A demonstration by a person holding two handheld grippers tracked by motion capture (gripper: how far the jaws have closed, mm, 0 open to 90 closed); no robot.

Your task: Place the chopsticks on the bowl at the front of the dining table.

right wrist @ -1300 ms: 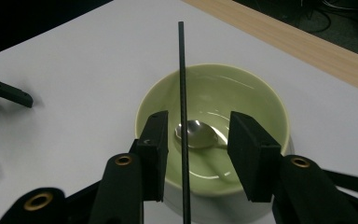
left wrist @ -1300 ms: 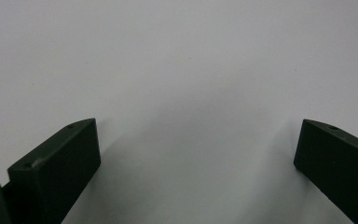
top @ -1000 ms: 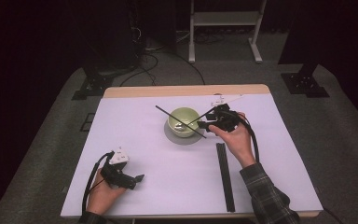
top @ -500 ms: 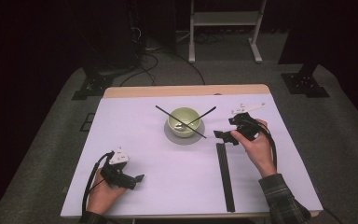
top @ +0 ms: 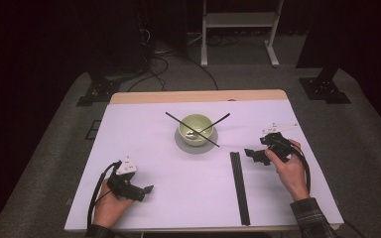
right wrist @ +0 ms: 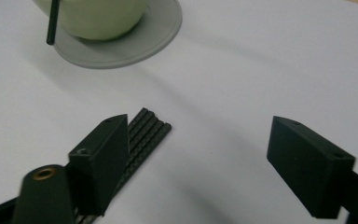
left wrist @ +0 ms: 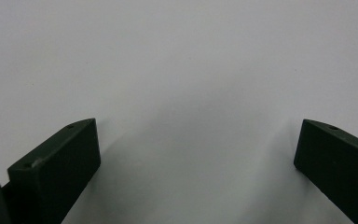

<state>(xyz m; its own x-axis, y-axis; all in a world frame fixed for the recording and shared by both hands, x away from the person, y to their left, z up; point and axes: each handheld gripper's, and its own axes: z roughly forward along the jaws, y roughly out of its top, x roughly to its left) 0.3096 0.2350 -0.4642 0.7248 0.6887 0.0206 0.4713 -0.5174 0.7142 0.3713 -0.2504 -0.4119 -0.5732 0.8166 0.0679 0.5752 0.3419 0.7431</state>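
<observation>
One bowl [top: 195,128], one saucer [top: 196,146], two crossed sticks [top: 192,129], perhaps four bundled rods [top: 239,187].

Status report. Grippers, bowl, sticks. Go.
Left gripper open, empty, near table edge. Right gripper open, empty, beside the black stick bundle. Green bowl on grey saucer, two sticks crossed in it. Nothing blocking.

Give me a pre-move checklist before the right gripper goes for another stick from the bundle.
1. Right gripper open and empty: ok, jaws stand wide apart in its own view.
2. Bundle of black sticks within reach: ok, its end lies just beside one jaw.
3. Sticks lying flat and together on the table: ok.
4. Bowl upright on its saucer: ok.
5. Two sticks already crossed over the bowl, steady: cannot tell.
6. Left gripper out of the way: ok, open and low at the near left.
</observation>
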